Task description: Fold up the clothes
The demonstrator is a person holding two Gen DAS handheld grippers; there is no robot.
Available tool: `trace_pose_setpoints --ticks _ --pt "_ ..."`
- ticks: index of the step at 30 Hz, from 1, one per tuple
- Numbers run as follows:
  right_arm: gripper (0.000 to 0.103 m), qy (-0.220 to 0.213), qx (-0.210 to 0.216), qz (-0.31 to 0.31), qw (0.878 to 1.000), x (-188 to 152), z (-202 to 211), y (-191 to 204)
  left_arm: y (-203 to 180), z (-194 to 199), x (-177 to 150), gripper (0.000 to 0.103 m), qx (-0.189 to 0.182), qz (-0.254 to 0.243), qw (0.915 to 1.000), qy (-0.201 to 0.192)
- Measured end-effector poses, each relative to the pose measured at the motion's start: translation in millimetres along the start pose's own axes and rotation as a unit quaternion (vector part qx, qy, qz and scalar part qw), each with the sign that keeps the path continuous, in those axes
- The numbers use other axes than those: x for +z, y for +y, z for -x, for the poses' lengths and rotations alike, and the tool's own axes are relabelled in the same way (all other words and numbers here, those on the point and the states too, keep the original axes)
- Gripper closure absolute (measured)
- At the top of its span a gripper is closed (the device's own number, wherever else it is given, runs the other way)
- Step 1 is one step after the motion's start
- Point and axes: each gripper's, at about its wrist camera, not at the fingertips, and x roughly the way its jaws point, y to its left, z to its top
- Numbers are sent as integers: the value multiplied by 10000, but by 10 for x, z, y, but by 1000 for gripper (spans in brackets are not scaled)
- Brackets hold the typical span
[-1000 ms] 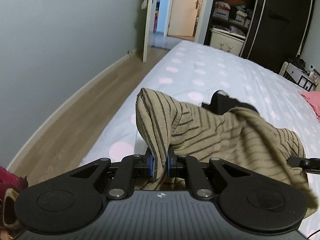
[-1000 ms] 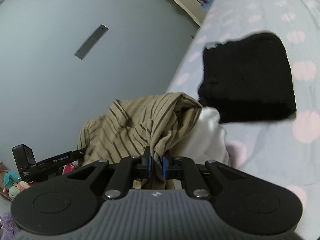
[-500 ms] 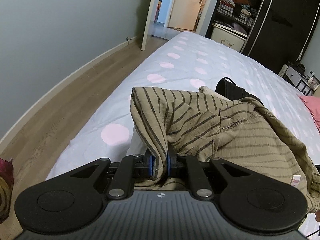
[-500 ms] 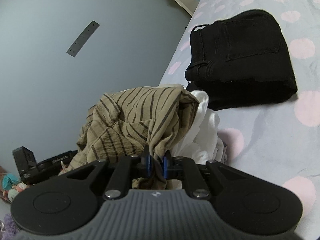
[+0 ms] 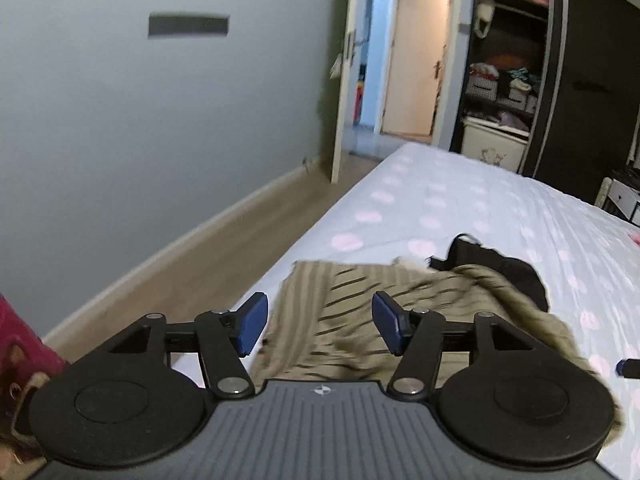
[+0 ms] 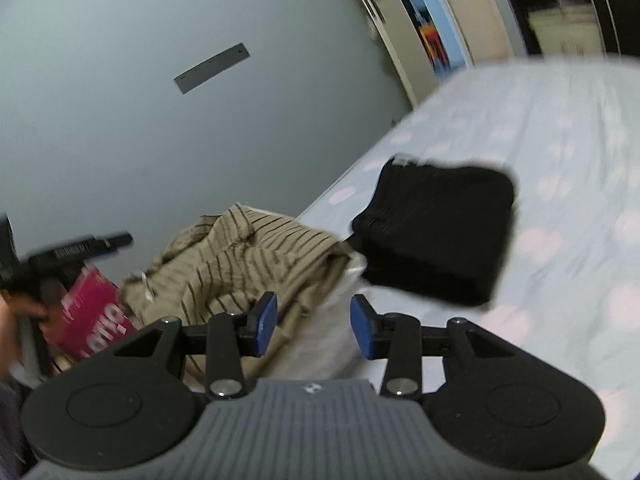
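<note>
Holding baskets [image 5: 483,87] of clothes, the open wardrobe [image 5: 504,80] faces the bed [image 5: 460,200]

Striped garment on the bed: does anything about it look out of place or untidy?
Yes. The striped garment lies bunched and rumpled at the bed's edge, partly over something white, unlike the squarely folded black garment beside it.

White lettering on the pink box [image 6: 94,312] is too blurred to read.
</note>
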Motion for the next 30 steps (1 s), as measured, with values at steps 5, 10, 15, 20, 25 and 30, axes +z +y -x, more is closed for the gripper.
trace_pose_setpoints --ticks 5,10,15,20,25,30 --pt "47 -204 -595 864 9943 -174 741 -145 -636 425 -51 43 -247 -554 9979 -229" --pt "45 -390 -922 1163 9882 -437 1510 -326 -1530 797 -159 43 -977 -1159 9878 -349" --pt "42 -686 -1251 1212 9823 -639 2272 -468 -2418 1206 -292 43 -1676 -1785 9684 -476" --pt "33 -901 -1649 1145 9755 -874 2864 -624 -3189 1612 -416 39 -2341 -2235 9437 -681" --pt "32 -1120 -1932 901 9706 -1120 3242 -798 -3797 1821 -630 38 -2887 -2455 9229 -680" --pt "32 -1160 -2164 563 9678 -1293 3553 -1033 -4104 1858 -993 38 -3562 -2131 9090 -380"
